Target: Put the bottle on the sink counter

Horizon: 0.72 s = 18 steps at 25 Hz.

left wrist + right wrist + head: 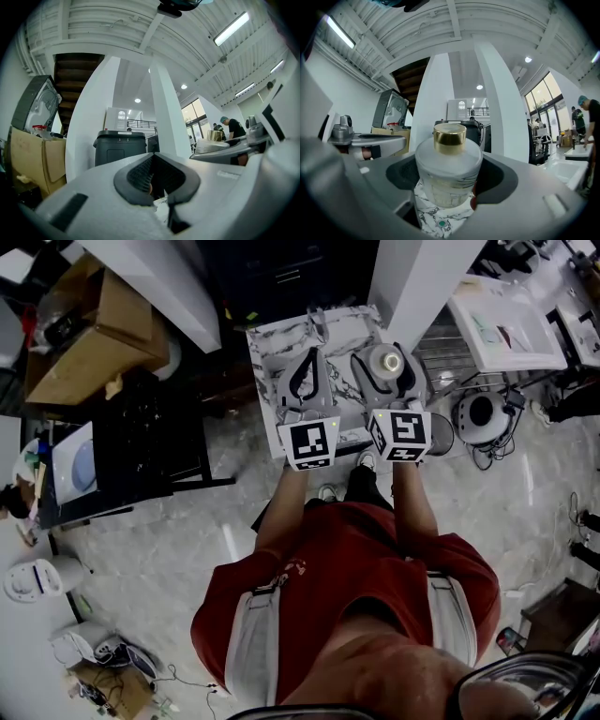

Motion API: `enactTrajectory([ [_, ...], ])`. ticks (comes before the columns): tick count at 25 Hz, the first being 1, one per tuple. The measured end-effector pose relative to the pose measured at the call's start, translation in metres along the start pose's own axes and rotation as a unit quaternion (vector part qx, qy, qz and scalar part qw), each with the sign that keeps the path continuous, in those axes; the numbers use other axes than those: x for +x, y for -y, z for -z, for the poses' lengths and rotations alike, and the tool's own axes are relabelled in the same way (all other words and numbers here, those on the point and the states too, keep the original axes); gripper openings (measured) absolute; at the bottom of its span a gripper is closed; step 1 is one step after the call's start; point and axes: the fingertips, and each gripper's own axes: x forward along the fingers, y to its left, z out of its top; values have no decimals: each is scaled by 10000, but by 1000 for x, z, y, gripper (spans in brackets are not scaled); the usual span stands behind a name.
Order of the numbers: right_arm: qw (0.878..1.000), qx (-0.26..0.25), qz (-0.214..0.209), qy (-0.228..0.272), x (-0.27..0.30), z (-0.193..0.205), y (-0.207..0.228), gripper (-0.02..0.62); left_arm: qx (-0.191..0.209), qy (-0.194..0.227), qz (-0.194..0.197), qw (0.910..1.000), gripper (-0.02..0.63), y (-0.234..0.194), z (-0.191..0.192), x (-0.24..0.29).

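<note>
The bottle (386,360) is frosted white with a gold cap (449,137). It stands upright between the jaws of my right gripper (385,369), which is shut on its body (448,176). Under it lies the white marble sink counter (272,343), whose veined surface (440,218) shows just below the bottle's base; whether the base touches the counter I cannot tell. My left gripper (311,360) hovers beside it over the same counter, its jaws closed together on nothing (153,159). Both grippers point away from the person, side by side.
A white pillar (412,277) rises just behind the counter. Cardboard boxes (94,343) and a black cart (141,446) stand to the left. A round white device (480,416) sits on the floor at right. A dark bin (119,147) stands ahead of the left gripper.
</note>
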Motion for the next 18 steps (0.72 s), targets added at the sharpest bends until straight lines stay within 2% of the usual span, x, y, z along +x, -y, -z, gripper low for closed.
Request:
enactTrajectory([
  [18,9993,9,-325,163,70,-11,103,336,140,113,-282,9994,-6,38,-4,119],
])
